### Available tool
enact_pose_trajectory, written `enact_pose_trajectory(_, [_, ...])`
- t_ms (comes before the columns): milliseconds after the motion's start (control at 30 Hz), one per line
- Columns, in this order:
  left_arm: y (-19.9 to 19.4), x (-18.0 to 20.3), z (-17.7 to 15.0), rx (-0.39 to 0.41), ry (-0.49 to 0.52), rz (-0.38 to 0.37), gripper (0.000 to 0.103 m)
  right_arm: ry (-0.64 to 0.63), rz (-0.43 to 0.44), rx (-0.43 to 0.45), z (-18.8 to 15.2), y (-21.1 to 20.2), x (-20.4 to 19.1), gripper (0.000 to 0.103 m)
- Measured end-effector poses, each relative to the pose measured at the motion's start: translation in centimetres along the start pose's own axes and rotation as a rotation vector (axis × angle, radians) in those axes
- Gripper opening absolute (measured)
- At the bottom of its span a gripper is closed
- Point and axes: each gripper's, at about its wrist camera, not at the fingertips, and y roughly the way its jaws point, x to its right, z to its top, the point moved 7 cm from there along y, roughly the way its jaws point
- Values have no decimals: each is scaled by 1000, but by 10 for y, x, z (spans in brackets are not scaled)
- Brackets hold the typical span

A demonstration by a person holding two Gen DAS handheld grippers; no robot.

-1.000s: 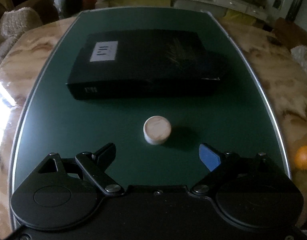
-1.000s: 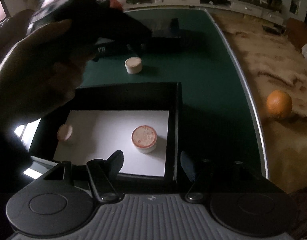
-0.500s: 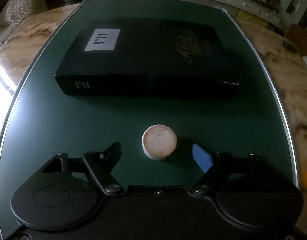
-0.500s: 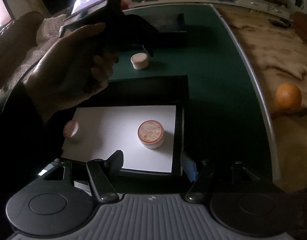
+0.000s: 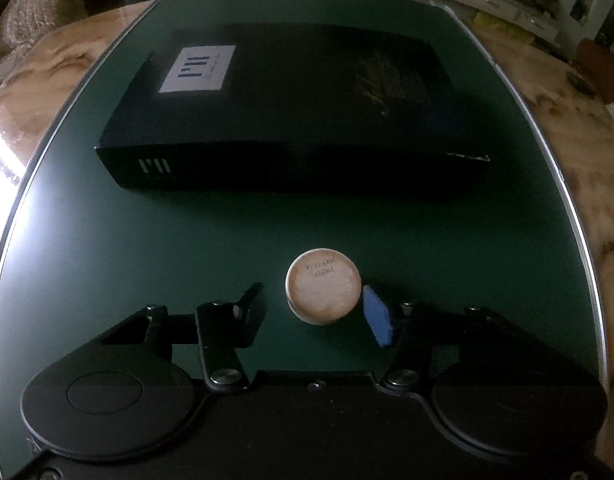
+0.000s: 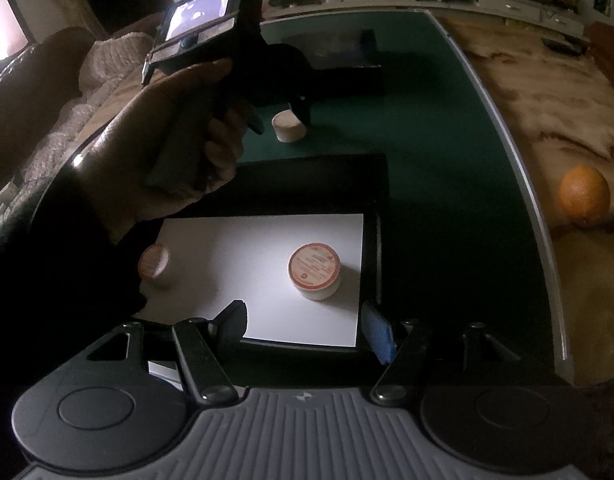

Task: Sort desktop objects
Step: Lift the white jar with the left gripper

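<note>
A small round cream jar (image 5: pixel 323 286) stands on the green mat, also seen in the right wrist view (image 6: pixel 289 126). My left gripper (image 5: pixel 313 314) is open around it: the blue right pad (image 5: pixel 377 314) is close against the jar, the left finger (image 5: pixel 249 316) stands apart. My right gripper (image 6: pixel 303 326) is open and empty over an open black box with a white floor (image 6: pixel 247 256). In the box lie a jar with an orange label (image 6: pixel 315 270) and a smaller one (image 6: pixel 154 265) at the left.
A closed black box with a white label (image 5: pixel 291 108) lies on the mat behind the jar. An orange (image 6: pixel 585 196) sits on the marble table (image 6: pixel 547 92) right of the mat edge. The hand holding the left gripper (image 6: pixel 179 148) fills the left.
My left gripper has moved forward and down so the jar now sits between its fingers, against the right pad. The right gripper has barely moved.
</note>
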Motion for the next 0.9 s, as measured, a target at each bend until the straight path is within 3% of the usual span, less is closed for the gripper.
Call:
enact_pose_trajectory(300, [5, 3, 0, -16, 4, -12, 41, 7, 9, 0, 0, 1, 0, 67])
enact_pose_trajectory(900, [5, 2, -2, -19, -7, -16, 40, 19, 22, 0, -1, 3, 1, 67])
